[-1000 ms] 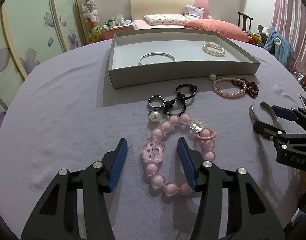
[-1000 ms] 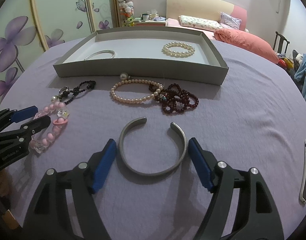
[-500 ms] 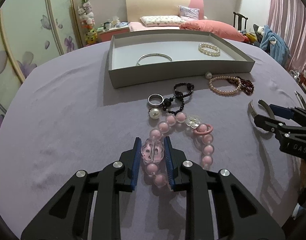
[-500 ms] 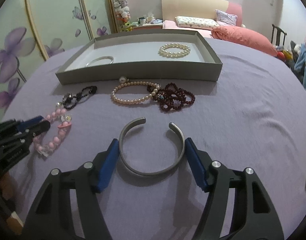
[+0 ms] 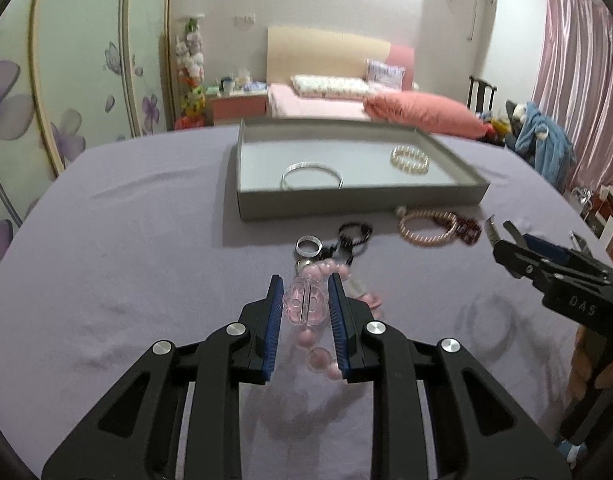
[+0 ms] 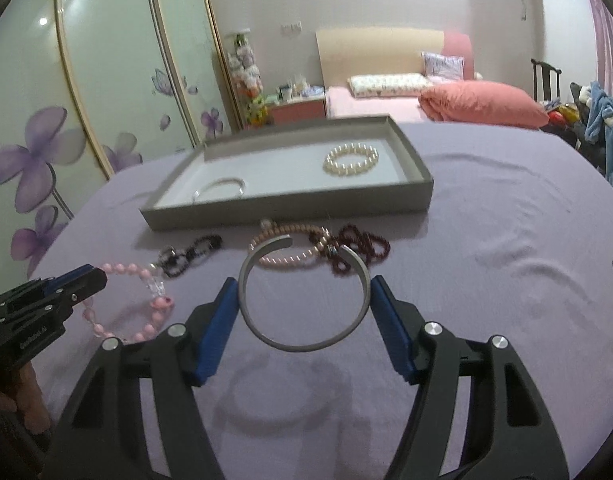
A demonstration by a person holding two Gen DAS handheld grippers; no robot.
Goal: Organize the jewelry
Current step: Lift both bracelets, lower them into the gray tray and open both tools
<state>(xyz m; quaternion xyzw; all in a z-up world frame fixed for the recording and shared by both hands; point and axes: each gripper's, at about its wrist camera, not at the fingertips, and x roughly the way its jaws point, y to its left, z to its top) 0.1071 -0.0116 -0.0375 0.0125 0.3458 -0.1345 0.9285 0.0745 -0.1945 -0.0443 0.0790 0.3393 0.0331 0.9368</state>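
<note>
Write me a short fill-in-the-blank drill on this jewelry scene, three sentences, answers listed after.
1. The left gripper is shut on the clear flower charm of the ____ bead bracelet.
2. The right gripper holds an open metal ____ between its fingers.
3. Inside the grey tray lie a thin silver bangle and a ____ bracelet.

Missing words: pink; cuff; pearl

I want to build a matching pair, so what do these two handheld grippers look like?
Both share one build. The left gripper and right gripper have matte black, angular frames with triangular cut-outs, silver round bolt heads at the pivots, and blue ribbed pads on the fingers. Small pale lettering marks each body's side. No cables are visible.
</note>
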